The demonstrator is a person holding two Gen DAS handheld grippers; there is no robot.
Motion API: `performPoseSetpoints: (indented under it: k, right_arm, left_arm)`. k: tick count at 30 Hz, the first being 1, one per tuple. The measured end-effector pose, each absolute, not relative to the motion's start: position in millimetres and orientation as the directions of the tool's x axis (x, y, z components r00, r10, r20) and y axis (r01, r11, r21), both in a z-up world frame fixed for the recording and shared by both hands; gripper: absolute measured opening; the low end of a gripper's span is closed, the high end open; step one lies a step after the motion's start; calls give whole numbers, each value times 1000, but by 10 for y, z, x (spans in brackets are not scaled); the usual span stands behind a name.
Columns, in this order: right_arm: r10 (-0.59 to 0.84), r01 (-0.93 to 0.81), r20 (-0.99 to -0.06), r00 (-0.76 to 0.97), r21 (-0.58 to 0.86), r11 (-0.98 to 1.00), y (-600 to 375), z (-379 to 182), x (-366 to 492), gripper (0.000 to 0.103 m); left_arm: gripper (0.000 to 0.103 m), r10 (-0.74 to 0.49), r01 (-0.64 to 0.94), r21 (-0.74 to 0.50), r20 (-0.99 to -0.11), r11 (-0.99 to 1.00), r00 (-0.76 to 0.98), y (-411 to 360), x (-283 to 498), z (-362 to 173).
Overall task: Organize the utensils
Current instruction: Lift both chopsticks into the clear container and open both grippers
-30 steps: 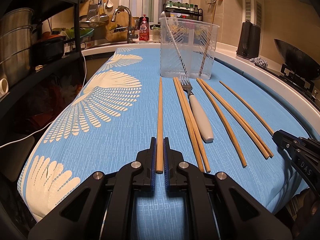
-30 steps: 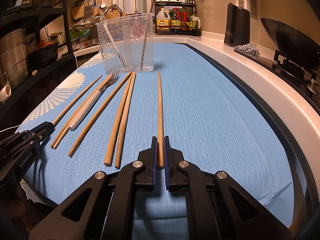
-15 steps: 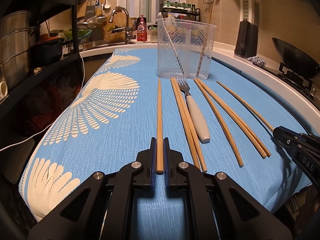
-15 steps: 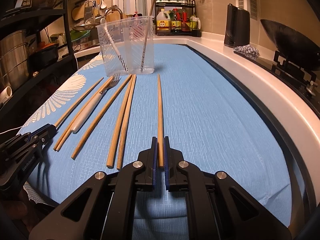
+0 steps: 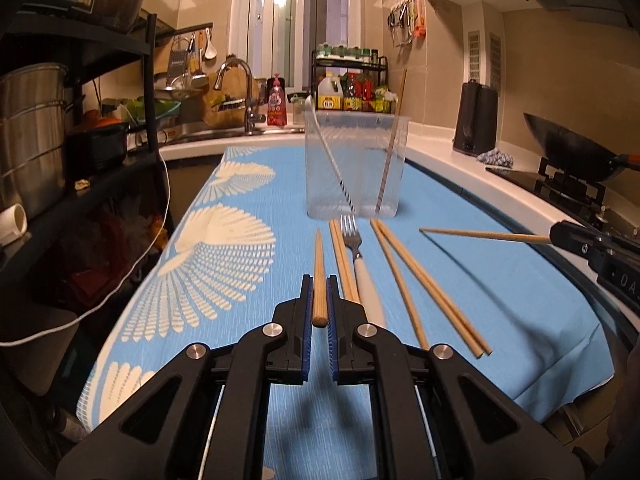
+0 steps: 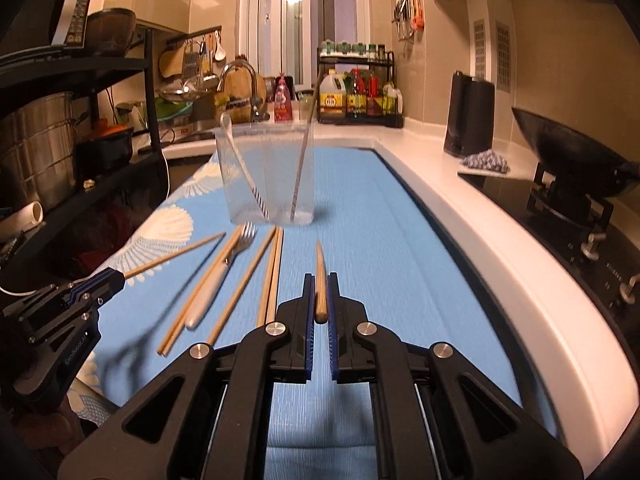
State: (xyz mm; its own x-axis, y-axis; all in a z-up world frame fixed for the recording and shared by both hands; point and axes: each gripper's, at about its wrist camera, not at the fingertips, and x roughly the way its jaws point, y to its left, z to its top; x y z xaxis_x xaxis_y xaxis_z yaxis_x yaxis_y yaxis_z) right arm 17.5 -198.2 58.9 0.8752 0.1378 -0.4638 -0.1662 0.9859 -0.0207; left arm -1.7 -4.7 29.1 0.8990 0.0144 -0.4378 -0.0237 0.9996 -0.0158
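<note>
Left gripper (image 5: 319, 296), black with blue pads: jaws pressed onto the thick end of a tapered light-wood chopstick (image 5: 319, 276), its tip aimed at the clear plastic square-sided container (image 5: 356, 168) and raised off the blue cloth with white fan print (image 5: 224, 256).

Right gripper (image 6: 319, 298), same build: jaws pinching a second light-wood chopstick (image 6: 320, 280) by its butt, tip also toward the container, clear of the cloth. From the left camera it shows at the frame's right edge, chopstick held level above the cloth, shadow beneath.

Container stands upright on the cloth, far side from both grippers. Inside: a striped-handled utensil leaning left and one chopstick leaning right.

Lying on the cloth on the near side of the container, all roughly lengthwise toward it: a pair of chopsticks (image 5: 343, 264) touching each other; just beside them a metal fork with a white handle (image 5: 362, 272), tines toward the container; further right three more chopsticks (image 5: 424, 288), two of them side by side.

Behind the container: sink tap (image 5: 240, 92), black spice rack (image 5: 350, 80).
</note>
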Motion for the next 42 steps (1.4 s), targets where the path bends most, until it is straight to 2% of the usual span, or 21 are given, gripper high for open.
performPoseSetpoints:
  k: [14,26,33,37,42]
  right_arm:
    - [193,-210,-389,901,-1,978,-1950,1370,587,6]
    - [246,-271,-382,891,-13,962,-1760,1876,914,6]
    - [263,-288,-418,870,2,958,-1708,2111,1107,6]
    - [285,-306,-419,862,18,952,-1681,2330,1224,6]
    - [325,-339,-371,870,30,940,-1639,2705,1380,6]
  left_arm:
    - [7,-41,24,-53,-348,998,936,66,261,1078]
    - [7,-95,51,-112,-434,992,896,179,737,1606]
    - [7,-111,55,-129,-481,990,870,205,944,1826]
    - [7,-123,60,-146,-473,988,873,262,1111,2057]
    - [7,-147,87,-155,-428,984,892,261,1346,2407]
